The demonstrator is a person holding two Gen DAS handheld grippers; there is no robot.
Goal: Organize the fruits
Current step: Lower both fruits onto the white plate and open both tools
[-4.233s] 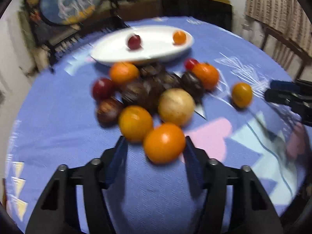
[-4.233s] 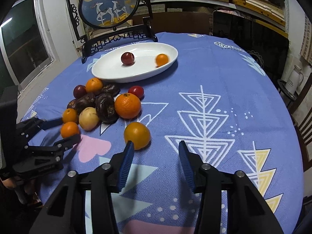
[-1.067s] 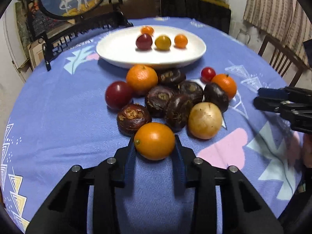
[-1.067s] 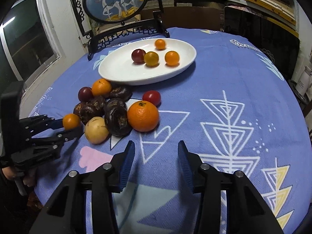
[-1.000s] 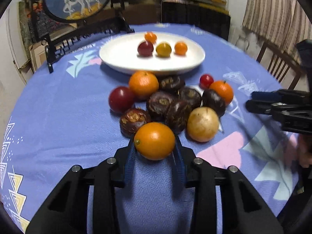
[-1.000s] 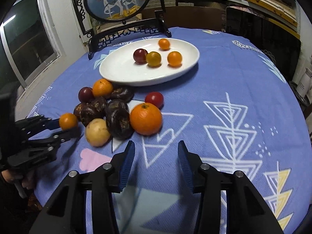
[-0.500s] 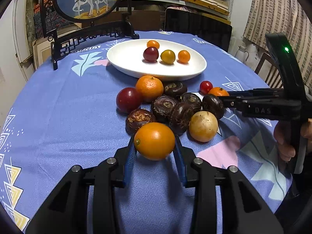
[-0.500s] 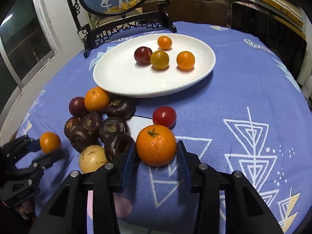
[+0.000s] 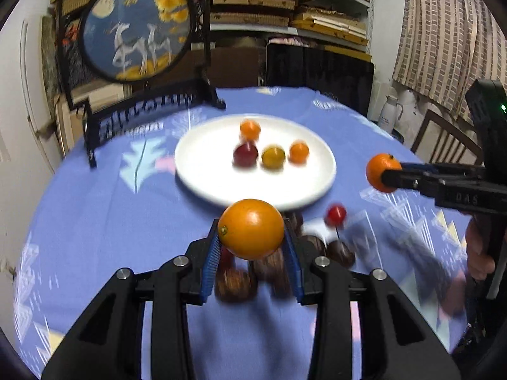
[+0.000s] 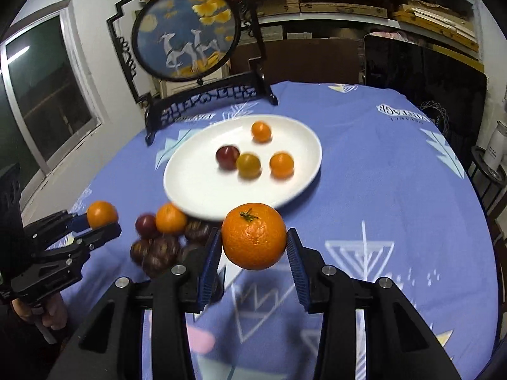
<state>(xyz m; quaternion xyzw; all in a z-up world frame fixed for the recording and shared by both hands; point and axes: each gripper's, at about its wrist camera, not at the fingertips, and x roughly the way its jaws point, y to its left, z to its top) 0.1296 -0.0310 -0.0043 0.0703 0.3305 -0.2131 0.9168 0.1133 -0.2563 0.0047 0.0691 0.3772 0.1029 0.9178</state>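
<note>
My left gripper (image 9: 252, 243) is shut on a smooth orange (image 9: 251, 228) and holds it in the air just short of the white plate (image 9: 202, 171). My right gripper (image 10: 253, 251) is shut on a mandarin (image 10: 254, 236) with a green stem, also lifted near the plate (image 10: 193, 183). The plate holds several small fruits: orange ones, a yellow one (image 10: 248, 165) and a dark red one (image 10: 227, 156). Each gripper shows in the other's view: the right one (image 9: 385, 174) and the left one (image 10: 101, 218).
A pile of dark passion fruits (image 10: 161, 250), an orange (image 10: 171, 218), a plum (image 10: 146, 225) and a red tomato (image 9: 336, 214) lies on the blue cloth before the plate. A framed round picture stand (image 10: 187, 31) stands behind the plate.
Both grippers have risen off the table and moved toward the plate. The right gripper closed on the mandarin and lifted it; the left still holds its orange.
</note>
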